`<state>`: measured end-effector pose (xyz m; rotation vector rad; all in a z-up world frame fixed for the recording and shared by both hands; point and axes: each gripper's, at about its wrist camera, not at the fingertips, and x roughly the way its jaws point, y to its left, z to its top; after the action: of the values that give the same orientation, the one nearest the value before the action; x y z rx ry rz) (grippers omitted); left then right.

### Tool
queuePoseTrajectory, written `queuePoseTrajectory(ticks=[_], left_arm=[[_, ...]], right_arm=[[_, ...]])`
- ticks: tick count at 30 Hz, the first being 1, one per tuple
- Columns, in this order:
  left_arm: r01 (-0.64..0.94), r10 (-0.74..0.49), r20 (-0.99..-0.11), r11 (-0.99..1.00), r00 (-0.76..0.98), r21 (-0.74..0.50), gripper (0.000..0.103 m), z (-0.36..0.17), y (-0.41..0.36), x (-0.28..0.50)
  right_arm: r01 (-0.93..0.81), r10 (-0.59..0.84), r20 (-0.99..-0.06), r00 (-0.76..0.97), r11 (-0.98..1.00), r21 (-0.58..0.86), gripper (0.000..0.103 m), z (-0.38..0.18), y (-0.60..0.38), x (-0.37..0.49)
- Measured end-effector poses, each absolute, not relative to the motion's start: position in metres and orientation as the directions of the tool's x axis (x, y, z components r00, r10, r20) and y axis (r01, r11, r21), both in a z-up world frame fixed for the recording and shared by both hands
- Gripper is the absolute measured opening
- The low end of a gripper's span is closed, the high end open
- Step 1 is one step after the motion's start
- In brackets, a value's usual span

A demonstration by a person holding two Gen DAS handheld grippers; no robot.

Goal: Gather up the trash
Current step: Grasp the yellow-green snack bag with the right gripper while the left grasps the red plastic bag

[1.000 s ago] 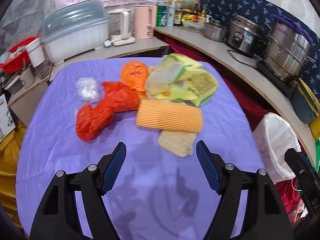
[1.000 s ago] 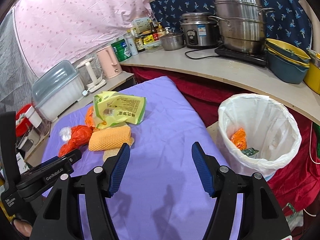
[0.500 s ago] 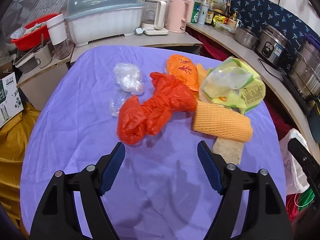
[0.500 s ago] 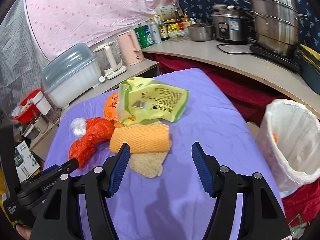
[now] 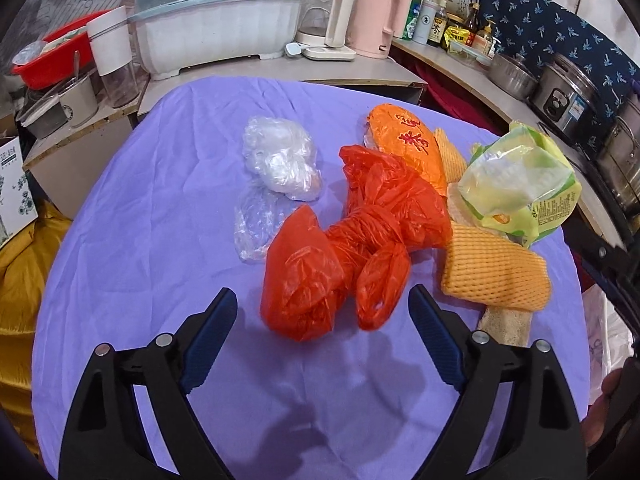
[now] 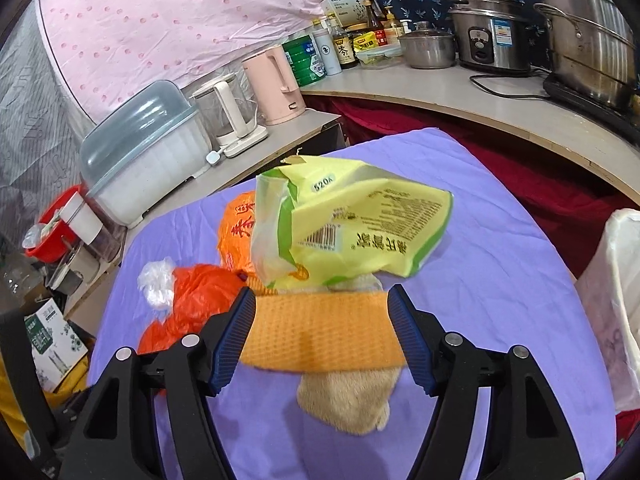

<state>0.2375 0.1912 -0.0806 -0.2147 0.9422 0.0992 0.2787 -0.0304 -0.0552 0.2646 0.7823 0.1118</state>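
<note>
Trash lies on a purple tablecloth (image 5: 140, 240). My left gripper (image 5: 322, 332) is open, just short of a crumpled red plastic bag (image 5: 344, 248). Behind the bag lie a clear plastic wad (image 5: 280, 160), an orange packet (image 5: 408, 144), a yellow-green snack bag (image 5: 520, 184) and an orange foam net (image 5: 496, 272). My right gripper (image 6: 322, 332) is open, its jaws on either side of the foam net (image 6: 320, 332), which lies on a beige pad (image 6: 348, 400). The snack bag (image 6: 360, 228) lies behind it, the red bag (image 6: 192, 300) to the left.
A white-lined trash bin (image 6: 616, 304) stands right of the table. Behind the table stand a covered dish rack (image 5: 216, 16), a clear kettle (image 5: 324, 20) and a pink kettle (image 5: 372, 20). The side counter holds pots and a rice cooker (image 6: 492, 32). A red basin (image 5: 52, 52) is far left.
My left gripper has swung left and closer, from facing the foam net to facing the red bag. My right gripper has turned from the bin and closed in around the foam net.
</note>
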Motion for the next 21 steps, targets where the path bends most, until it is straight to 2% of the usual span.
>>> queuePoseTrajectory(ticks=[2,9,11,14,16,18,20,21], left_arm=[[-0.168,-0.007,-0.808,0.977,0.589,-0.131,0.089,-0.085,0.189,0.243],[-0.165,-0.048,-0.818,0.971,0.573,-0.173,0.089,-0.097,0.187,0.259],[-0.164,-0.055,-0.818,0.97,0.573,-0.18,0.086,-0.097,0.186,0.262],[-0.149,-0.074,-0.819,0.97,0.569,-0.191,0.073,-0.097,0.184,0.265],[-0.14,-0.085,-0.822,0.971,0.564,-0.196,0.065,-0.096,0.182,0.265],[-0.131,-0.089,-0.819,0.972,0.567,-0.196,0.059,-0.095,0.18,0.264],[-0.124,-0.091,-0.817,0.973,0.57,-0.195,0.052,-0.093,0.177,0.263],[-0.12,-0.092,-0.815,0.974,0.572,-0.194,0.049,-0.091,0.176,0.261]], right_arm=[[0.005,0.199,-0.684,0.701,0.959,0.285,0.066,-0.058,-0.03,0.289],[0.025,0.213,-0.672,0.709,0.945,0.327,0.067,-0.058,-0.027,0.314],[0.034,0.22,-0.669,0.71,0.938,0.344,0.067,-0.058,-0.027,0.32],[0.042,0.239,-0.667,0.706,0.925,0.377,0.066,-0.062,-0.028,0.327],[0.041,0.246,-0.665,0.706,0.922,0.384,0.052,-0.063,-0.028,0.328],[0.027,0.258,-0.667,0.699,0.922,0.386,0.025,-0.064,-0.027,0.329],[0.019,0.268,-0.662,0.7,0.92,0.392,0.011,-0.064,-0.028,0.327],[0.016,0.268,-0.661,0.701,0.921,0.39,0.009,-0.063,-0.028,0.326]])
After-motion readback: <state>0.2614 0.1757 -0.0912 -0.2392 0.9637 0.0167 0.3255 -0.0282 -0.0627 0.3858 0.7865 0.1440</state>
